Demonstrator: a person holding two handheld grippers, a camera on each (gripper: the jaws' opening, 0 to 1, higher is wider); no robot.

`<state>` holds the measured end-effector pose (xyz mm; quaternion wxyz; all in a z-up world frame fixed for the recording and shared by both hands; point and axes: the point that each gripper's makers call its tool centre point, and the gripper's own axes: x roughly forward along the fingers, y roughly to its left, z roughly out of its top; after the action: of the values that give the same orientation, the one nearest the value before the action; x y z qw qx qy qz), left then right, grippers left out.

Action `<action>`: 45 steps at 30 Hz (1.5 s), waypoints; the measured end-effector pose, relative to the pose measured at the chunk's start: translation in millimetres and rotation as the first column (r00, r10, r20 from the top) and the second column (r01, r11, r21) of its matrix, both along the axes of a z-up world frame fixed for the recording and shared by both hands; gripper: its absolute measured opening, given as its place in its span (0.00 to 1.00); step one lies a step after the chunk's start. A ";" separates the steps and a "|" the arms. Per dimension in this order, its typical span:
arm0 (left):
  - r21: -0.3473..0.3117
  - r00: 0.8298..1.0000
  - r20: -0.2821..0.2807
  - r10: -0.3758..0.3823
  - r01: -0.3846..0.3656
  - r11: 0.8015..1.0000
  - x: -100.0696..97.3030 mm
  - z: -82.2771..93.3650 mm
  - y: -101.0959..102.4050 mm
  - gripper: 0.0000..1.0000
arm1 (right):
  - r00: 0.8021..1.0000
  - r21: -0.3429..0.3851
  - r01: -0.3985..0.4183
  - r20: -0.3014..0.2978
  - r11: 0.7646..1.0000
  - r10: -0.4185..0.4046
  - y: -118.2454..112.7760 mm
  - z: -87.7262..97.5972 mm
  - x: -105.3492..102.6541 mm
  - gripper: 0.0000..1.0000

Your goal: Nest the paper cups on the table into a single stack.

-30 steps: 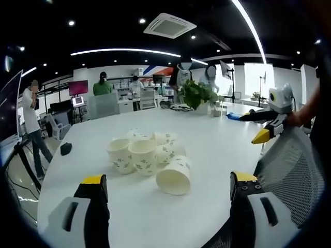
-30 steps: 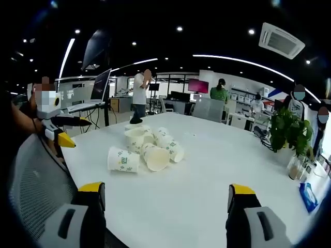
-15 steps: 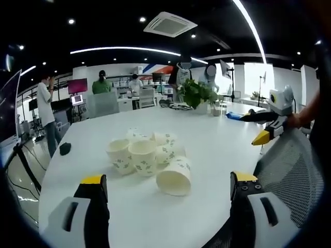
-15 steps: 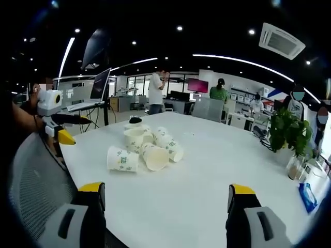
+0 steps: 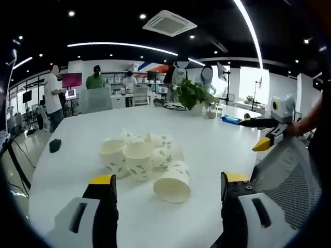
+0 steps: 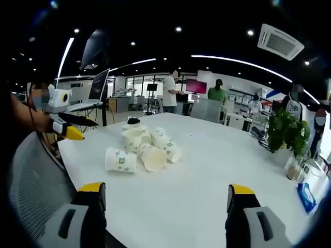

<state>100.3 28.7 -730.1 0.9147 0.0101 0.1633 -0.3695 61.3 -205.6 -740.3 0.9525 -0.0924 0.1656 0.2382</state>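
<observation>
you are holding left gripper (image 5: 164,188) spread, empty, facing paper cups (image 5: 139,160) clustered mid table (image 5: 222,139). nearest cup (image 5: 173,183) lying tipped, mouth toward you, just ahead. right gripper (image 6: 161,199) also spread, hanging farther back.

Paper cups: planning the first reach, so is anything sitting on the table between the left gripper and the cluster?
Nothing visible does. In the left gripper view, bare white table lies between the open left gripper and the paper cups; the nearest cup lies on its side, mouth toward the camera.
</observation>
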 end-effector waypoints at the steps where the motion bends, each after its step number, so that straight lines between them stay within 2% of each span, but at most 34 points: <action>1: -0.002 1.000 -0.005 -0.008 0.008 1.000 0.7 -2.0 -2.9 0.78 | 1.000 -0.001 0.001 0.000 1.000 -0.001 -0.4 -0.1 0.2 0.99; 5: 0.019 0.998 -0.054 -0.042 0.043 0.999 0.0 -16.7 -13.4 0.66 | 1.000 -0.005 0.006 -0.006 1.000 -0.006 -1.6 -1.6 0.4 0.98; 13: 0.014 0.993 -0.099 -0.059 0.060 0.998 2.9 -31.3 -24.7 0.64 | 1.000 -0.012 0.009 -0.014 1.000 -0.010 -2.6 -3.7 0.1 0.97; 18: -0.019 0.987 -0.154 -0.045 0.043 0.999 6.7 -36.9 -27.2 0.57 | 1.000 -0.016 0.009 -0.020 1.000 -0.009 -2.8 -4.8 0.0 0.95; 25: -0.072 0.965 -0.259 -0.029 0.011 0.997 9.6 -48.4 -33.0 0.46 | 1.000 -0.021 0.013 -0.022 1.000 -0.013 -3.4 -4.7 0.0 0.94; 27: -0.087 0.954 -0.298 -0.034 0.008 0.996 7.9 -52.6 -34.8 0.42 | 1.000 -0.019 0.015 -0.021 1.000 -0.016 -3.7 -4.5 0.1 0.93; 34: -0.145 0.937 -0.347 -0.043 -0.008 0.989 9.9 -55.4 -40.2 0.33 | 0.999 -0.019 0.019 -0.025 1.000 -0.020 -4.5 -5.0 0.0 0.92; 38: -0.211 0.922 -0.386 -0.038 -0.048 0.976 12.9 -54.1 -41.6 0.32 | 0.999 -0.022 0.019 -0.028 1.000 -0.020 -4.6 -5.6 -0.2 0.91; 39: -0.236 0.913 -0.406 -0.040 -0.063 0.970 13.8 -54.5 -41.9 0.30 | 0.999 -0.022 0.019 -0.029 1.000 -0.020 -4.7 -5.7 -0.2 0.91; 45: -0.264 0.901 -0.432 -0.030 -0.095 0.960 22.1 -65.5 -40.5 0.25 | 0.999 -0.025 0.022 -0.032 0.999 -0.022 -5.2 -6.4 -0.4 0.90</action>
<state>122.3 -11.8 -795.6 0.8539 -0.2037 0.3084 -0.3664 60.9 -210.9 -746.7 0.9511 -0.0986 0.1847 0.2271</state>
